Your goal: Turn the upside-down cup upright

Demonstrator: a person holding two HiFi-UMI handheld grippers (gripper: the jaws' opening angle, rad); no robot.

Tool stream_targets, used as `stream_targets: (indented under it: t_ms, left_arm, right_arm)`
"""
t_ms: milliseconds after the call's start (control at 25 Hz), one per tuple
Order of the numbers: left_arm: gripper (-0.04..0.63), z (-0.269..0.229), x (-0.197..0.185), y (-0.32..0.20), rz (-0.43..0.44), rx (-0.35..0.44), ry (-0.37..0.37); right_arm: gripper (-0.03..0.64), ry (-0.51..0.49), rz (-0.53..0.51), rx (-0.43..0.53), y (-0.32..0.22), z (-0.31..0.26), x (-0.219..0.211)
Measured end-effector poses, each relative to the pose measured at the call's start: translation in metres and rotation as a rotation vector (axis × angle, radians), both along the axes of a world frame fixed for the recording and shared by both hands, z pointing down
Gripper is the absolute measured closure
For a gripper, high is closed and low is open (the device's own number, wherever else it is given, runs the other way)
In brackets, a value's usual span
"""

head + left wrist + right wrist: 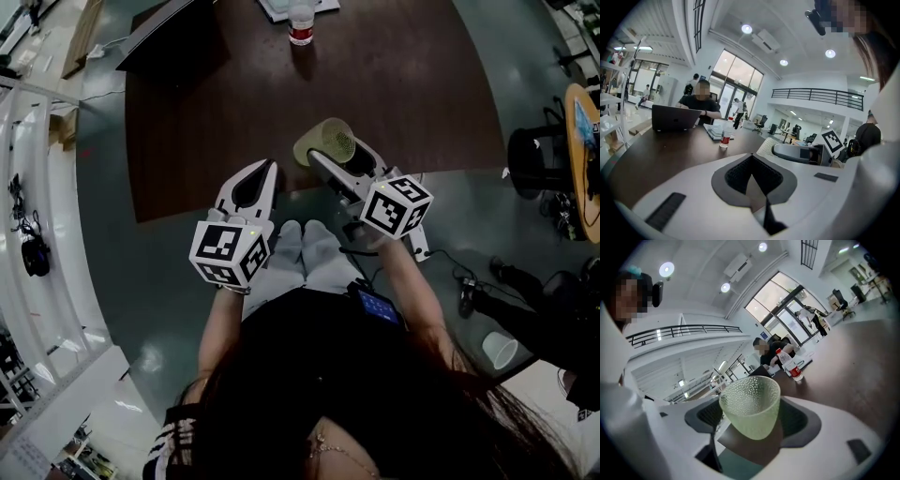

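The pale green dimpled translucent cup (pixel 751 406) is clamped between the black ribbed pads (pixel 708 413) of the right gripper (pixel 337 157) by its tapered lower wall. The mouth is tilted upward, and the cup is apparently held clear of the dark brown table (pixel 403 84). The left gripper (pixel 271 167) is closed, with nothing held.

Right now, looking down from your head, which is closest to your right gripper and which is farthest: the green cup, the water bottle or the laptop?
1. green cup: gripped in the right gripper, by the near edge of the table.
2. water bottle: at the table's far side, straight ahead.
3. laptop: at the far left corner.
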State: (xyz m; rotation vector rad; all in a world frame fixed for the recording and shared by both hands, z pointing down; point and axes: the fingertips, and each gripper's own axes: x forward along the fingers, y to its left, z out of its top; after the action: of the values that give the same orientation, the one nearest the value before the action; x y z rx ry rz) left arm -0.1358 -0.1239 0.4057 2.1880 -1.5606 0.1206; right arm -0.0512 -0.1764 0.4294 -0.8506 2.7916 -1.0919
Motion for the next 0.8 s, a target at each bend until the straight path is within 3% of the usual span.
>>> stream_targets:
  t_ms: [800]
  left_arm:
    - [0.592, -0.025, 0.008, 0.007, 0.035, 0.056, 0.067]
  right_arm:
    - [0.245, -0.426, 0.050, -0.196, 0.012, -0.039, 0.022]
